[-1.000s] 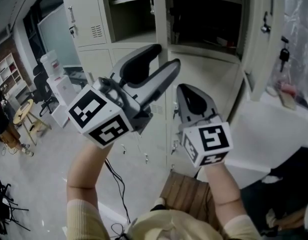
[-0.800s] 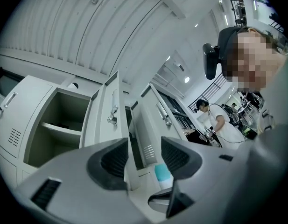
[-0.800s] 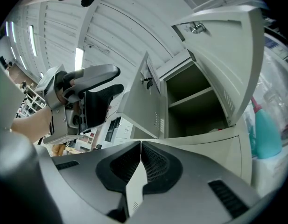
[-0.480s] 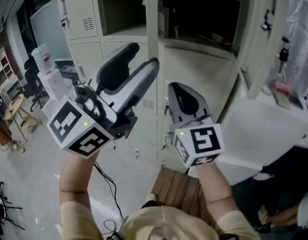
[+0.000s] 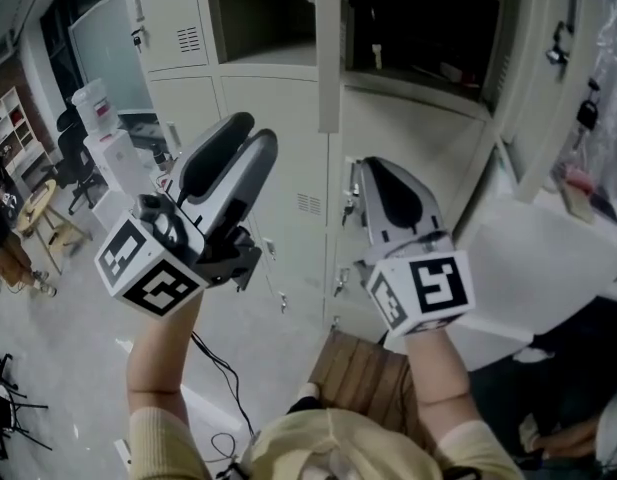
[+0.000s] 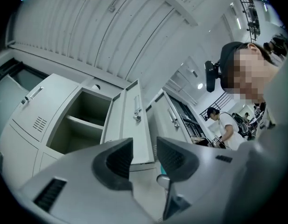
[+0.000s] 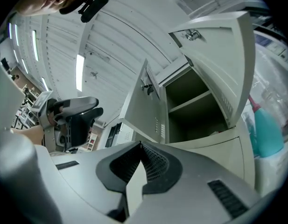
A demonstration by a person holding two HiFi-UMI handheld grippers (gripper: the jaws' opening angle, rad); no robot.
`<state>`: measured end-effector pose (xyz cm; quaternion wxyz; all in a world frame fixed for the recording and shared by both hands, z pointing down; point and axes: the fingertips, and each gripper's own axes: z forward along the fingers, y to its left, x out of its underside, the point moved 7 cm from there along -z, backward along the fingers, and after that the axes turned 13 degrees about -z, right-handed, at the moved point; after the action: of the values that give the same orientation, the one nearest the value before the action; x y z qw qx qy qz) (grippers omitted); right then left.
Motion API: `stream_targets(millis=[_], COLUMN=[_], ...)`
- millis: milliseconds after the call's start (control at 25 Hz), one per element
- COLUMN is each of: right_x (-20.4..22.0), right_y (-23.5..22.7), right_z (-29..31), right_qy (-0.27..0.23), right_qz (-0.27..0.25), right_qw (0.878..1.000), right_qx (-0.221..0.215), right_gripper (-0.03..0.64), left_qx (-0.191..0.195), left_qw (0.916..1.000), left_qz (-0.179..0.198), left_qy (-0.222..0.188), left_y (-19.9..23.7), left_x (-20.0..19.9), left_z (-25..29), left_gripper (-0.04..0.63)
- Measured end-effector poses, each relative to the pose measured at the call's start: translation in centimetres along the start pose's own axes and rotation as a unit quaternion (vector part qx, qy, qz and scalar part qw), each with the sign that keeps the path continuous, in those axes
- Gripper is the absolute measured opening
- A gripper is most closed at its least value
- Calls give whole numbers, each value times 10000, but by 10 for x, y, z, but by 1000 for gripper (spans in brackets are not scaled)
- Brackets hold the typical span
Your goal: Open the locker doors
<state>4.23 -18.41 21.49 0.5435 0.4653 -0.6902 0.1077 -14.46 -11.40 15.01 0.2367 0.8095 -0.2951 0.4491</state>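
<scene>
- Grey steel upper doors (image 5: 329,48): we are logging these as already swung out, with shelved compartments (image 5: 263,13) showing behind them.
- Lower doors (image 5: 288,158): these are sitting shut just beneath, straight ahead of both grippers, so we are judging them the part of the task not yet done.
- Latches (image 5: 349,206): these small handles are sitting at the seam of the shut doors, just beside the right gripper's tips. They are probably the reason both tools are being held at this height.
- Left gripper (image 5: 250,133): we are holding it raised on an upstretched forearm, angled up towards the lower left door. Its jaws have just been closing, yet a gap is showing between the pads, and nothing is sitting in it (only distant locker fronts are appearing through it). We are reading the narrowing as preparation for a slim handle.
- Right gripper (image 5: 373,164): we are carrying it alongside the left on a near-upright forearm, nose tilted upward. Its jaws are pressing together at the tips and pinching nothing. We are judging it parked while the left one is working.
</scene>
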Motion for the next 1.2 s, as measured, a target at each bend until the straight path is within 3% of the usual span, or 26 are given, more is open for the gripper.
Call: stream_targets(millis=[120, 360, 720, 1040, 1200], right_x=[-3, -2, -4, 4, 6], right_y=[0, -3, -5, -4, -7], right_z=[1, 2, -11, -15, -16], right_qy=[-61, -70, -144, -36, -24], right_qz=[-20, 37, 332, 534, 638], right_qw=[10000, 10000, 9992, 9984, 9979], right_qx=[-20, -49, -153, -157, -107], right_gripper=[3, 3, 2, 2, 2], left_qx=[-187, -750, -1757, -2563, -2782], left_qw=[9998, 9970, 9839, 9639, 9571], left_qz=[-94, -126, -66, 629, 711], left_qy=[20, 130, 328, 353, 386], left_y=[8, 28, 37, 33, 32], left_x=[2, 14, 26, 23, 25], left_z=[-10, -27, -67, -92, -101], left_gripper=[92, 40, 37, 37, 37])
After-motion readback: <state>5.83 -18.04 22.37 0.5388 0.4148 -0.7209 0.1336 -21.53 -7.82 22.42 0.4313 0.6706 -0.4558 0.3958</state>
